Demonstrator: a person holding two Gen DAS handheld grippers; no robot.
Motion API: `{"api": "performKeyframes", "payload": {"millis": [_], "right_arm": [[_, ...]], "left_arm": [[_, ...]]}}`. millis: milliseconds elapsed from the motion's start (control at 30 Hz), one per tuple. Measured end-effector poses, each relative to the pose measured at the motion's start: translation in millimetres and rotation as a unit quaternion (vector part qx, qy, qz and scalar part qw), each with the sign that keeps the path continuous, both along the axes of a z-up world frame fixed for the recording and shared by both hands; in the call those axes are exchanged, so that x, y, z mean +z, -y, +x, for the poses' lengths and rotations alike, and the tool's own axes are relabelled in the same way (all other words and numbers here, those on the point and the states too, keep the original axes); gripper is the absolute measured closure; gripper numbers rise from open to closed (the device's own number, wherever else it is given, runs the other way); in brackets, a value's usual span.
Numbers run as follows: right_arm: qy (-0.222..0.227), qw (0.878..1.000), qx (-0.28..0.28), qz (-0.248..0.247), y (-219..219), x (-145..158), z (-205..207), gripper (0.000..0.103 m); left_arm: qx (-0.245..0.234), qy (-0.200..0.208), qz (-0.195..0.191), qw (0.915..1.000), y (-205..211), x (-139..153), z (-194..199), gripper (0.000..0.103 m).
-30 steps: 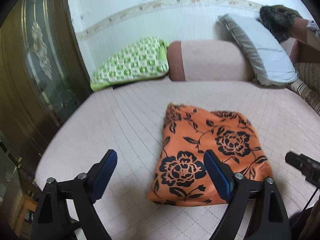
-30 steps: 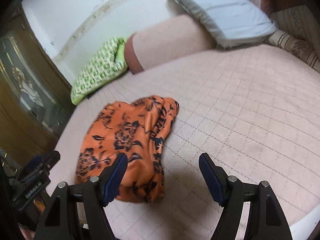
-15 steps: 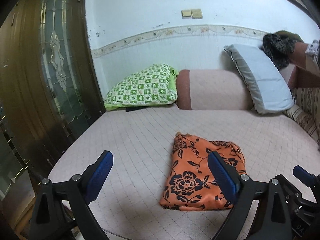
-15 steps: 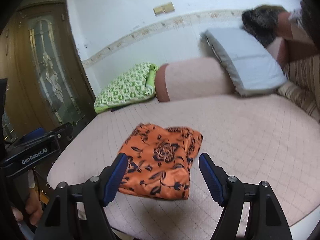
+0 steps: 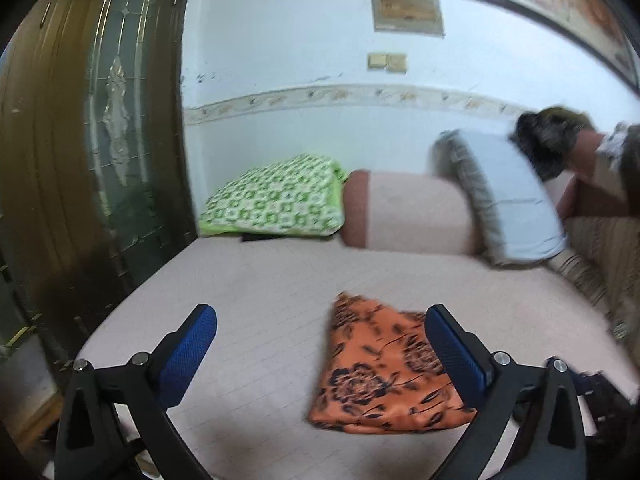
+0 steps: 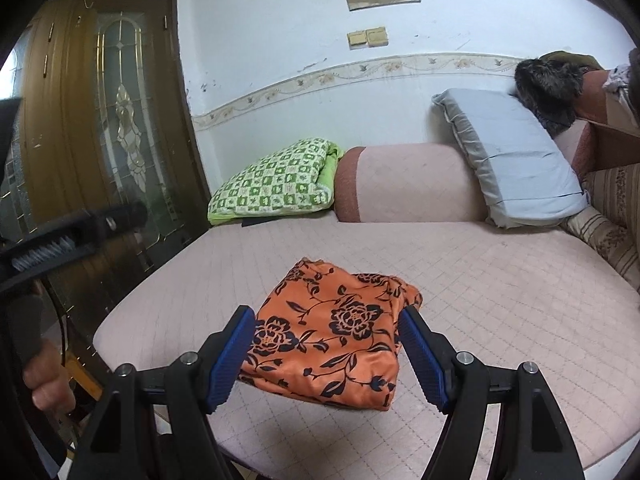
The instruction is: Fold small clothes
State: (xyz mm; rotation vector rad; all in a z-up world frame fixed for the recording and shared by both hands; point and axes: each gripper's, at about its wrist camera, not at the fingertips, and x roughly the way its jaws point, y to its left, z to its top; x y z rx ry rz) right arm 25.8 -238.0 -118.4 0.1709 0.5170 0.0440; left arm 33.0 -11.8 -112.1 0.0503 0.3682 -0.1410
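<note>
An orange garment with black flowers lies folded in a compact rectangle on the pink quilted bed. It also shows in the right wrist view. My left gripper is open and empty, held back from the bed's near edge, with the garment in front of its right finger. My right gripper is open and empty, raised above the bed's near edge, with the garment seen between its blue pads.
A green checked pillow, a pink bolster and a grey pillow line the back wall. A wooden door with glass stands left. A striped cushion sits right. The left gripper's body shows at the left.
Both grippers have pulled back and up from the folded garment, so it looks smaller and farther. Both stay open. The garment has not moved.
</note>
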Motion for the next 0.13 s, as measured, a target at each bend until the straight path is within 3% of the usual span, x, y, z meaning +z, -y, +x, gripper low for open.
{"api": "performKeyframes", "payload": {"millis": [133], "right_arm": [[-0.003,1.0,-0.005,0.007,3.2,-5.2,3.0,0.026]], "left_arm": [[-0.005,-0.004,0.0,1.0,4.1,1.7,1.4,0.0]]}}
